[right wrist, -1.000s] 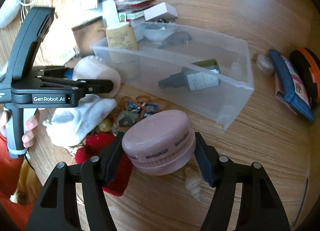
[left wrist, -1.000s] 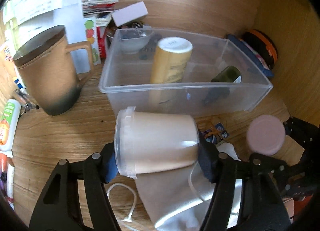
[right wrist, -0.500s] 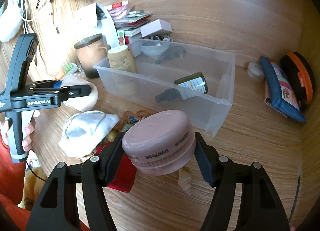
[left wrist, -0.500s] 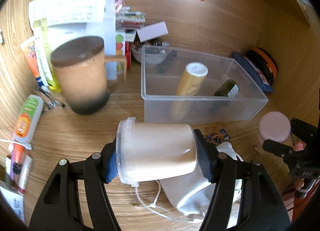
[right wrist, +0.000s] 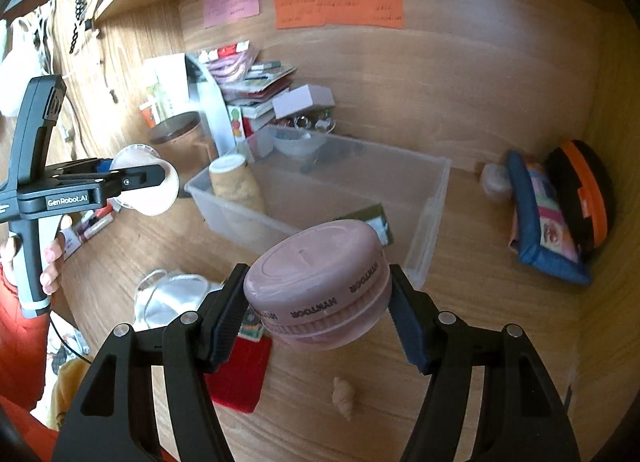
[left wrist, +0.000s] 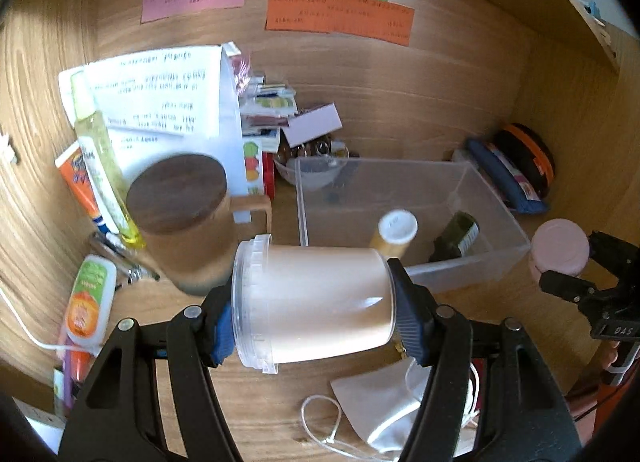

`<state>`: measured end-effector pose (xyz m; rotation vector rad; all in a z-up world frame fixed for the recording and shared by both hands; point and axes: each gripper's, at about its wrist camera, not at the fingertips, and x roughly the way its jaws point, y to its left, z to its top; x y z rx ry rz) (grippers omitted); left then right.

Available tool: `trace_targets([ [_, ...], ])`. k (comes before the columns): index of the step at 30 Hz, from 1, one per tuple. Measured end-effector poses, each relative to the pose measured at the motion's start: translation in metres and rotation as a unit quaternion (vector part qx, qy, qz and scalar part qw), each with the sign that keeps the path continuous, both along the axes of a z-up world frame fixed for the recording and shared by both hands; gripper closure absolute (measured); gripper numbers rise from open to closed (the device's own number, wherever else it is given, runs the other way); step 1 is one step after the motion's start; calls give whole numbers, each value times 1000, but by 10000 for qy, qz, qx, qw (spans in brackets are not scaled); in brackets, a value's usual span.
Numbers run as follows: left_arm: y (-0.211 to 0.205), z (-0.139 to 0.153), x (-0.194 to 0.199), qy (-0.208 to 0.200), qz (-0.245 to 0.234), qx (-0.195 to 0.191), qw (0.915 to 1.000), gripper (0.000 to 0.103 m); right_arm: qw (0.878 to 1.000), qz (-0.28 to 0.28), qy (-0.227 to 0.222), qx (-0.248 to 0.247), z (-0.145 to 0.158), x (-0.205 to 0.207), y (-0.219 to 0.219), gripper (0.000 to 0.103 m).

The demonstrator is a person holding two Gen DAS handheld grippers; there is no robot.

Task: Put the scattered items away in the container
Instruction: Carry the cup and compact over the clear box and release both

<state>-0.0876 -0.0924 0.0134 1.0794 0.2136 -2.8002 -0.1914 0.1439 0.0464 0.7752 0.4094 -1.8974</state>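
Note:
My left gripper point(left wrist: 314, 320) is shut on a clear plastic jar point(left wrist: 316, 302) of beige cream, held sideways above the desk, left of the clear plastic bin point(left wrist: 404, 274). The same jar shows in the right wrist view point(right wrist: 146, 185). My right gripper point(right wrist: 320, 322) is shut on a round pink case point(right wrist: 316, 282), held above the desk in front of the bin point(right wrist: 428, 238). The bin holds a yellow bottle point(left wrist: 394, 232) and a dark green bottle point(left wrist: 456, 236). A white face mask point(left wrist: 384, 406) lies on the desk below the jar.
A brown lidded mug point(left wrist: 188, 221) stands left of the bin, with tubes point(left wrist: 86, 302) and papers point(left wrist: 160, 101) behind it. A blue pouch point(right wrist: 544, 229) and an orange-black case point(right wrist: 584, 189) lie at the right wall. A red cloth point(right wrist: 240, 374) and a small shell point(right wrist: 344, 402) lie near my right gripper.
Both grippers have risen and pulled back from the desk with their loads. The bin now looks smaller and lower in both views, and the back wall notes have come into view.

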Motion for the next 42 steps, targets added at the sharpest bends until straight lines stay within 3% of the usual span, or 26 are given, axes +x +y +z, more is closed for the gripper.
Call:
trace_targets([
  [13, -12, 5, -53, -100, -137, 95, 9998, 38, 10000, -21, 12, -60, 15, -30, -25, 40],
  [32, -9, -2, -126, -191, -493, 128, 9985, 38, 9994, 36, -258, 235, -9, -81, -79, 40],
  [42, 4, -26, -162, -604, -764, -17, 9952, 38, 9979, 90, -370, 518, -23, -100, -104, 40],
])
